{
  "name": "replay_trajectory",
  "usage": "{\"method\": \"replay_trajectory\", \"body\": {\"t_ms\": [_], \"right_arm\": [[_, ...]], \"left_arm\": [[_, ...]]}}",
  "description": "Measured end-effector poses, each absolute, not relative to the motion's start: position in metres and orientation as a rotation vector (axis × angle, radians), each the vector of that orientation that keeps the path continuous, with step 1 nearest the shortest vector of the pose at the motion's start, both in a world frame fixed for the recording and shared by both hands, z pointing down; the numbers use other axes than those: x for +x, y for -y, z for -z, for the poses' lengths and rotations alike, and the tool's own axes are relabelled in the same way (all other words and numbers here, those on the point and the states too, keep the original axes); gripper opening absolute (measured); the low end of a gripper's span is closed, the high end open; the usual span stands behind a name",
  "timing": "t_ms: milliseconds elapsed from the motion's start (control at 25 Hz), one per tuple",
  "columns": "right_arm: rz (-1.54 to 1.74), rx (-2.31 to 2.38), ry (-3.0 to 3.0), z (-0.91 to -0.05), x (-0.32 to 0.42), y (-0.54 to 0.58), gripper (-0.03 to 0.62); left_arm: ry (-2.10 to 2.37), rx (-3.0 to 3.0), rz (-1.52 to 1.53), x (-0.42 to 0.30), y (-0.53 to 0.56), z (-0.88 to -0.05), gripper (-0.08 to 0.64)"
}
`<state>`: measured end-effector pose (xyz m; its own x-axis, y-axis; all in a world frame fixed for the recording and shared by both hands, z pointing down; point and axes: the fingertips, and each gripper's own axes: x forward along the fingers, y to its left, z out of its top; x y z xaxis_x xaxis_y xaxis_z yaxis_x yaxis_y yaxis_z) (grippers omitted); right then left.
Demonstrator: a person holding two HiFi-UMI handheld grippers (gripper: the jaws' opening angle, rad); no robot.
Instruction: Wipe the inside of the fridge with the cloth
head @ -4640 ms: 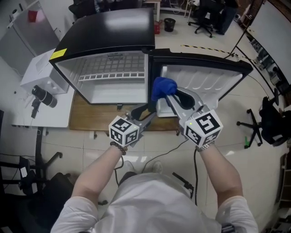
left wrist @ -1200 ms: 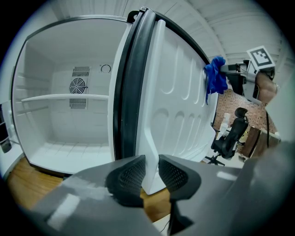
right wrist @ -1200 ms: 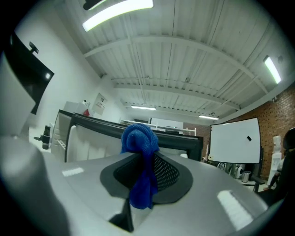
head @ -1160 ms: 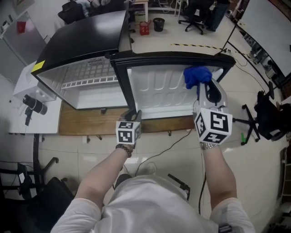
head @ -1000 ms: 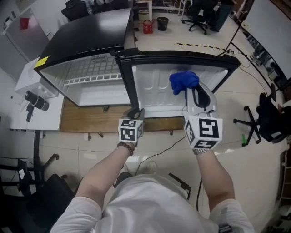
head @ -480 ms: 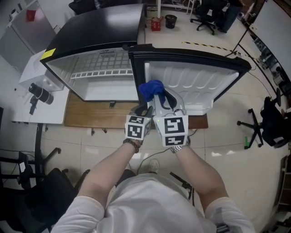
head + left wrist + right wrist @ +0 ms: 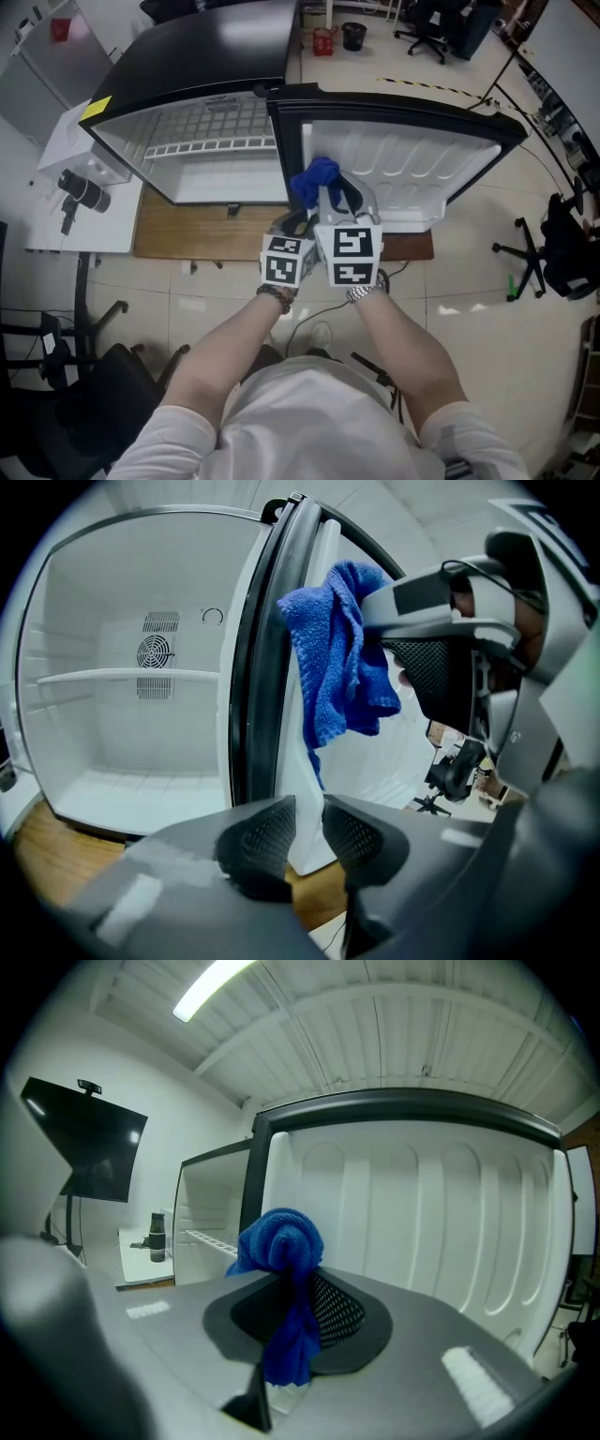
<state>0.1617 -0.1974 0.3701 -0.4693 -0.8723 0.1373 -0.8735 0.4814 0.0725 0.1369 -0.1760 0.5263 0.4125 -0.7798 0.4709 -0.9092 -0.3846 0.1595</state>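
Cloth (image 7: 279, 1241), blue and bunched, is clamped tight in the narrowed jaws of the right gripper (image 7: 295, 1302) and held just beside the open fridge door (image 7: 412, 164), outside the fridge (image 7: 122, 705), while that door's near edge is, it seems, pinched between the close-set pads of the left gripper (image 7: 307, 829).

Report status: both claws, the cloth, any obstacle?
Left claw shut on fridge door edge. Right claw shut on blue cloth, beside door lining, outside compartment. Wire shelf inside.
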Motion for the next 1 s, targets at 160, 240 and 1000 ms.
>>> {"method": "replay_trajectory", "body": {"t_ms": [160,240,1000], "right_arm": [[-0.012,1.553,2.548,-0.372,0.17,0.201,0.064],[-0.014,1.566,2.541,-0.373,0.174,0.201,0.064],[-0.006,1.728,2.414,-0.375,0.246,0.209,0.064]], "left_arm": [[1.452,2.281,-0.451,0.135,0.177,-0.526,0.094],[1.455,2.282,-0.454,0.135,0.177,-0.526,0.094],[1.491,2.274,-0.465,0.133,0.177,-0.522,0.089]]}}
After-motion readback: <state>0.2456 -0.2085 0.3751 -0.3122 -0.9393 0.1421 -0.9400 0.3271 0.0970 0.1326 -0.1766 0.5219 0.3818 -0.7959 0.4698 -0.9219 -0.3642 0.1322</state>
